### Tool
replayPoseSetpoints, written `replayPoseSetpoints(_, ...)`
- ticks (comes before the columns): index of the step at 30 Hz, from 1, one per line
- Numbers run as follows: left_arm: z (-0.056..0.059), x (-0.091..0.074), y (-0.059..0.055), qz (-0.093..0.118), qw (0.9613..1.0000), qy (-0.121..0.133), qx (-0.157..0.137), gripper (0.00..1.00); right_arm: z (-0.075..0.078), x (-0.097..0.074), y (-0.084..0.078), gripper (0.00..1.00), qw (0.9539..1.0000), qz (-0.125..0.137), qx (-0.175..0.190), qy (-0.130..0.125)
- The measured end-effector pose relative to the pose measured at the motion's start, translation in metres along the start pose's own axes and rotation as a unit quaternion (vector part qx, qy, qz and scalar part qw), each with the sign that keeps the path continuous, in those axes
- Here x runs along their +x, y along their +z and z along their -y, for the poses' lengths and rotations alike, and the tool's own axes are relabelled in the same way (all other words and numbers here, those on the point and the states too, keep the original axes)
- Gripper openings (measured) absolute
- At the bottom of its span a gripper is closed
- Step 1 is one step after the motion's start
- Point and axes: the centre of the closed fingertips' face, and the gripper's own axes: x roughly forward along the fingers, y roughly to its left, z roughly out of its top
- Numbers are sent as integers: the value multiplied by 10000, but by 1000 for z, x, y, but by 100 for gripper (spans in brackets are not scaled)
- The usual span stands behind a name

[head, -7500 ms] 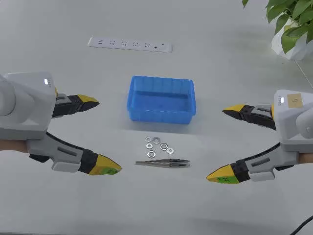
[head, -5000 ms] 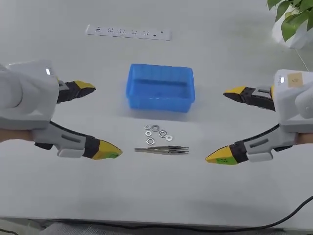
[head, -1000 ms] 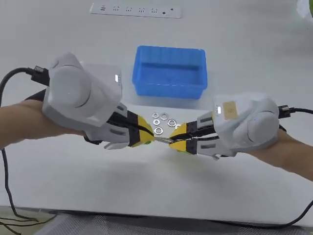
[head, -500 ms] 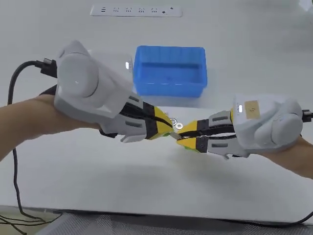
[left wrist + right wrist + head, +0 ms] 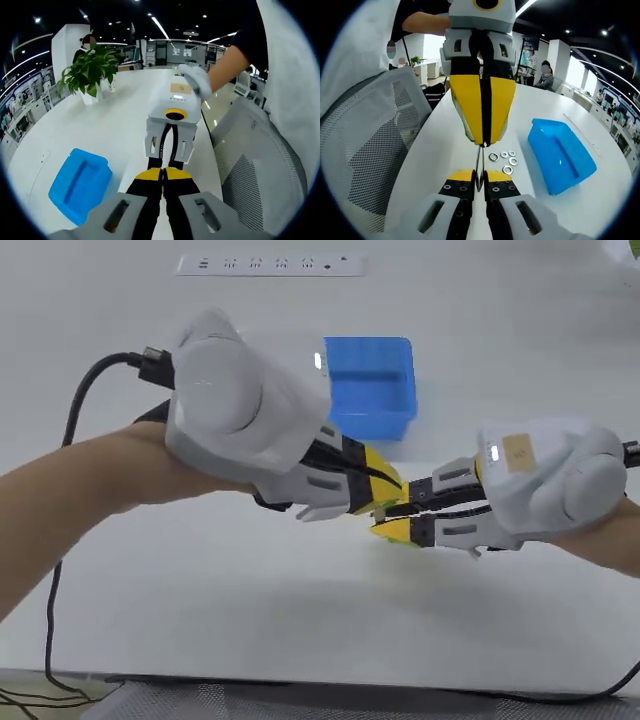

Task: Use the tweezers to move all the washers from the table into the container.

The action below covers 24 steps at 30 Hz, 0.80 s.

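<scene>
A white table (image 5: 250,620) carries a blue container (image 5: 372,380), and every place here is given from that container. On its near side, toward the person, two hand-held grippers meet tip to tip above the table. The left gripper (image 5: 386,487) reaches in from the container's left. The right gripper (image 5: 388,529) reaches in from its right. A white power strip (image 5: 270,264) lies well beyond the container's far side. In the right gripper view, thin metal tweezers (image 5: 479,167) run straight between the two sets of yellow tips. Each gripper's jaws are pressed together on one end of the tweezers. Five small silver washers (image 5: 507,170) lie on the table near the container, outside it, just beside the tweezers.
</scene>
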Motion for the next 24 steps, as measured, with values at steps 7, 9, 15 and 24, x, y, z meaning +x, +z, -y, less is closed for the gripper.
replayPoseSetpoints(7, 5, 8, 5, 73, 9999, -95, 76, 4, -2, -1, -4, 7, 9997, -167, -148, 116)
replayPoseSetpoints(9, 11, 8, 5, 70, 9997, -221, 53, 5, -3, -1, -5, 7, 9996, -148, -182, 133)
replayPoseSetpoints(15, 3, 2, 12, 231, 9996, -11, 159, 16, -2, -1, -5, 7, 9997, -127, -181, 111)
replayPoseSetpoints(24, 6, -2, -16, -190, 9992, -95, 337, 18, -3, 0, -5, 7, 9996, -157, -187, 164)
